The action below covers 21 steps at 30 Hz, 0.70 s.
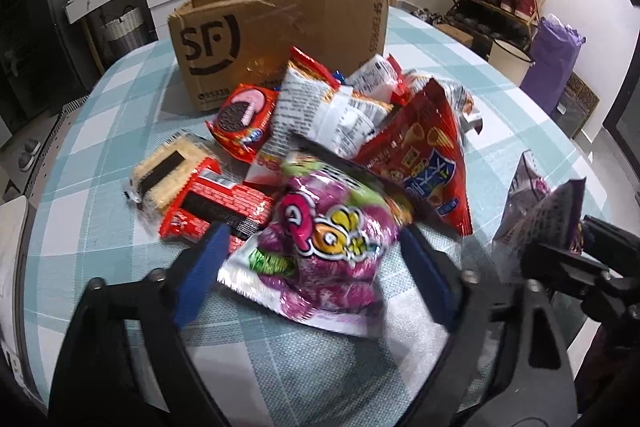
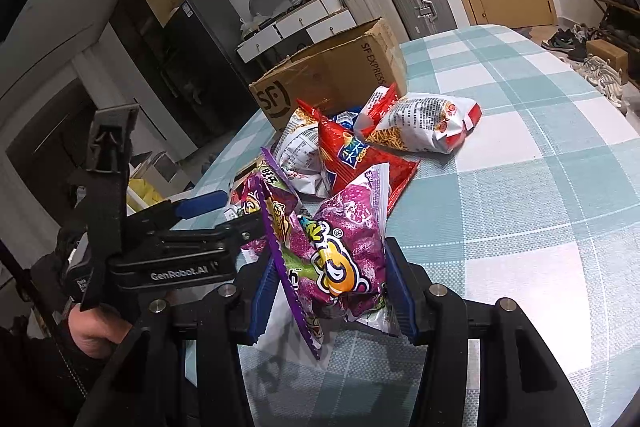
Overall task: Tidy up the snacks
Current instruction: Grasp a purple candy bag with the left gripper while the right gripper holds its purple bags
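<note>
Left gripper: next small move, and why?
Probably close the left gripper on the purple candy bag. Its pads already straddle that bag on the table, and the right gripper is busy, shut on another purple bag.

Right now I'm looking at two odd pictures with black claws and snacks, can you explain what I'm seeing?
There is no robot: a person carries two two-fingered grippers, each with a camera looking along its fingers. One picture is from the left gripper, the other from the right gripper. On the checked tablecloth sit a cardboard box and a heap of snack packets. The left gripper's fingers stand either side of a purple sweets bag; whether they squeeze it I cannot tell. The right gripper is shut on another purple bag.
</note>
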Each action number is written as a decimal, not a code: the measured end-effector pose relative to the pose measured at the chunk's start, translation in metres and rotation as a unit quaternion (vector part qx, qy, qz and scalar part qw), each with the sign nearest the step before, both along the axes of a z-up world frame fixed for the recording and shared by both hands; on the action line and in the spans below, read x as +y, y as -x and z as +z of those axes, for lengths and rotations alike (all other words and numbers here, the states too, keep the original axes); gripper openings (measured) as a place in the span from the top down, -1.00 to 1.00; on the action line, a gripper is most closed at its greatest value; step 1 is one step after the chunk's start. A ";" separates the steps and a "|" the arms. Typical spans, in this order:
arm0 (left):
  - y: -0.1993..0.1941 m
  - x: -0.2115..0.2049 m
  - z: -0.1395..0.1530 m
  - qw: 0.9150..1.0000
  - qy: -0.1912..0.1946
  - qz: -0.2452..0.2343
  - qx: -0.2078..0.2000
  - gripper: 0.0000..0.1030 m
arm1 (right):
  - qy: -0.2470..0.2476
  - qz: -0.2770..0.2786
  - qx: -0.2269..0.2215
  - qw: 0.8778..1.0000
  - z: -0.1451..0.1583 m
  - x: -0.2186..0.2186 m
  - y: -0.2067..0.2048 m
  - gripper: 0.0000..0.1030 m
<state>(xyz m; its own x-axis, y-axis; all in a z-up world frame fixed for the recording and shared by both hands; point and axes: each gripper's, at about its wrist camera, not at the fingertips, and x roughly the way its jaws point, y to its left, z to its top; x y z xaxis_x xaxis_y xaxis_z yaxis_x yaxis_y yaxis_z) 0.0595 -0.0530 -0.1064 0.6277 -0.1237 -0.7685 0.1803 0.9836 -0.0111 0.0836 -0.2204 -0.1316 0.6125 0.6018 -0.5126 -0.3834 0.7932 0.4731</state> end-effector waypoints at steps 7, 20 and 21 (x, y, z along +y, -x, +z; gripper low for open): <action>0.001 -0.004 -0.006 1.000 0.003 -0.025 -0.003 -0.12 | -0.003 -0.003 0.003 1.000 -0.001 -0.003 -0.001 0.02; 0.007 0.009 -0.001 0.998 0.047 -0.047 -0.006 0.13 | -0.003 -0.005 0.002 1.000 0.001 -0.002 0.000 0.02; 0.007 0.009 -0.001 0.998 0.049 -0.048 -0.005 0.13 | -0.004 -0.005 0.002 1.000 0.001 -0.002 0.000 0.02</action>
